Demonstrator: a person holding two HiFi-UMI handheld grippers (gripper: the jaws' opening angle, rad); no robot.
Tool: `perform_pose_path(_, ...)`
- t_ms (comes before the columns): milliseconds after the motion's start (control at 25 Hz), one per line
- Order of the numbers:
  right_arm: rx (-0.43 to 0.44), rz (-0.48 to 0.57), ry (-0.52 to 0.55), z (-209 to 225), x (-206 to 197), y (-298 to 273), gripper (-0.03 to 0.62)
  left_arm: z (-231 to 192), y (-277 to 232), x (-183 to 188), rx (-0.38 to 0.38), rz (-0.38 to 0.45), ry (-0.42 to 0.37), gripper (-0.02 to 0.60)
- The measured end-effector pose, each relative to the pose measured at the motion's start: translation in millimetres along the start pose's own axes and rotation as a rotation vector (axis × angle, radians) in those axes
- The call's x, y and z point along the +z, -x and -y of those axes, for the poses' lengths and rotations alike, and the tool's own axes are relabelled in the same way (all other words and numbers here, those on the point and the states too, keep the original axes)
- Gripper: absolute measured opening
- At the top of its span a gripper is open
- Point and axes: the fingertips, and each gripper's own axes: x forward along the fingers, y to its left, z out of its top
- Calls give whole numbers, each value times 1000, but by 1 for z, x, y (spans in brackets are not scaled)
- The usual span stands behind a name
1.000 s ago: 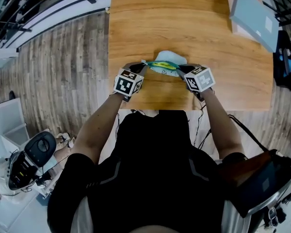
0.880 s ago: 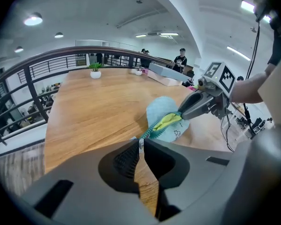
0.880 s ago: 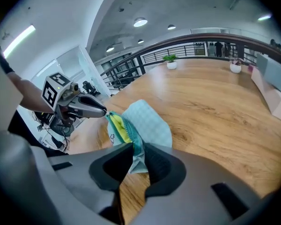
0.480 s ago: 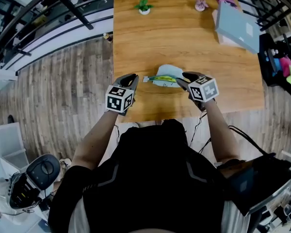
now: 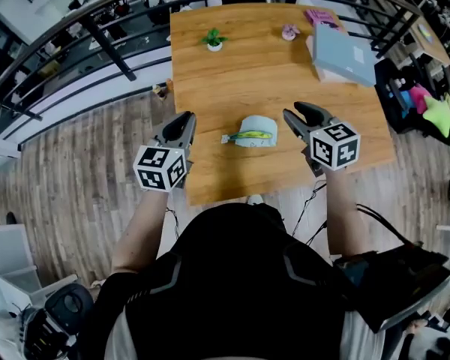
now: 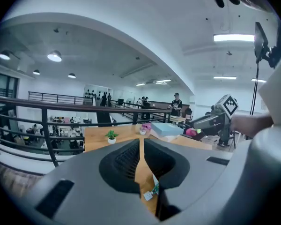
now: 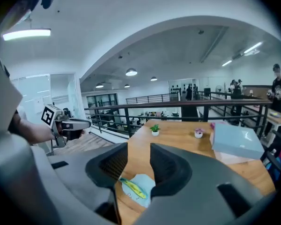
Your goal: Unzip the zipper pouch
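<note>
A light blue zipper pouch (image 5: pixel 253 133) with a yellow-green zip line lies flat on the wooden table (image 5: pixel 232 73), a white tag at its left end. My left gripper (image 5: pixel 183 121) hovers off the table's left edge, shut and empty, well left of the pouch. My right gripper (image 5: pixel 297 112) hangs to the right of the pouch, apart from it. Its jaws stand apart and are closing, with nothing between them. Through the right gripper's jaws (image 7: pixel 138 149) the pouch (image 7: pixel 139 186) shows below. Only a sliver of the pouch (image 6: pixel 153 191) shows under the left gripper (image 6: pixel 141 142).
A blue-grey box (image 5: pixel 343 53) on a pink book sits at the table's far right. A small potted plant (image 5: pixel 213 40) and a pink flower pot (image 5: pixel 289 31) stand at the far edge. A black railing (image 5: pixel 105 47) runs along the left. Bright toys (image 5: pixel 427 111) lie right of the table.
Both grippers have let go of the pouch, lifted and drawn apart sideways. The right jaws have opened. The pouch now lies alone on the table.
</note>
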Motion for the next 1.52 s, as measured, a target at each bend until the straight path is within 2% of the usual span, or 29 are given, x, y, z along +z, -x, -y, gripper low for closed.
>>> perform_pose_path(80, -33, 66, 25, -8, 22, 16, 131, -2, 18, 26, 15, 79, -15, 35)
perform_pose_path(160, -71, 146, 51, -14, 43, 32, 48, -6, 34, 49, 26, 148, -14, 34)
perform_pose_path(360, -125, 242, 60, -31, 73, 61, 45, -6, 61, 76, 60, 179, -102, 34)
perform_pose_path(520, -138, 302, 65, -44, 94, 79, 9, -2, 72, 91, 39, 218, -35, 32)
perform_pose_path(920, -174, 272, 100, -51, 92, 85, 8, 1, 80, 86, 57, 205, -14, 29)
perform_pose_path(1120, -181, 276, 106, -50, 94, 84, 8, -8, 83, 83, 87, 189, 41, 29)
perform_pose_path(1400, -177, 275, 108, -49, 94, 79, 8, -13, 83, 83, 105, 191, 26, 29)
perform_pose_path(1520, -180, 276, 108, -48, 93, 76, 8, -14, 79, 82, 122, 181, -6, 29)
